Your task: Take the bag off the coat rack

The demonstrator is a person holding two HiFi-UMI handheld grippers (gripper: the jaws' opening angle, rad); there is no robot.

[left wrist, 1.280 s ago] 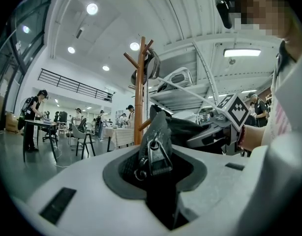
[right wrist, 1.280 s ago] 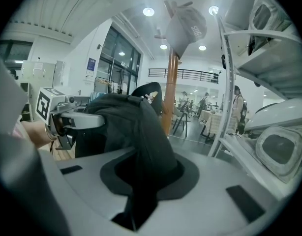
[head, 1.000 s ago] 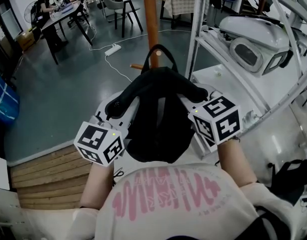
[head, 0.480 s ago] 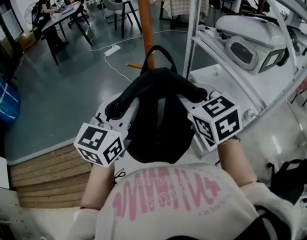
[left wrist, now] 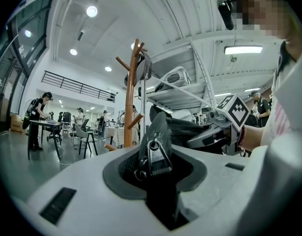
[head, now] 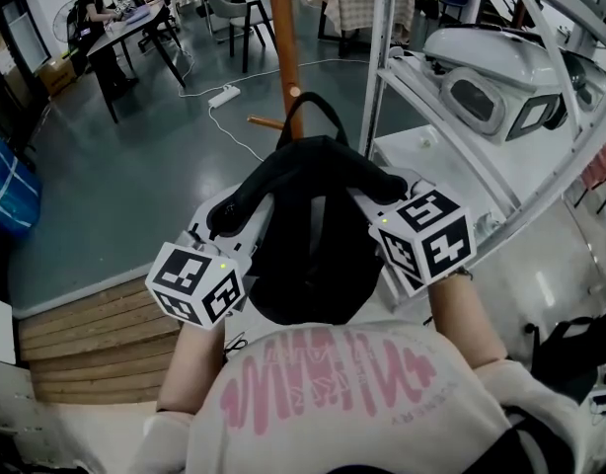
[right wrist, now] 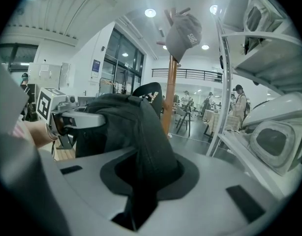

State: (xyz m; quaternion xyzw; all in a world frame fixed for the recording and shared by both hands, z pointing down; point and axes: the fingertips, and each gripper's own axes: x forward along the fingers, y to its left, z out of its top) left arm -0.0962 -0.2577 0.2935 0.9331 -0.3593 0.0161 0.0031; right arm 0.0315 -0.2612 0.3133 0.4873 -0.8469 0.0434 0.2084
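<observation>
The black backpack (head: 313, 235) is up in the air, in front of the wooden coat rack (head: 283, 47). The left hand-held gripper (left wrist: 153, 168) pinches its buckle strap. The right hand-held gripper (right wrist: 141, 181) pinches its cloth.

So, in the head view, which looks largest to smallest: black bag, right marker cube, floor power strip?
1. black bag
2. right marker cube
3. power strip; it lies farther away, so its true size is unsure.
</observation>
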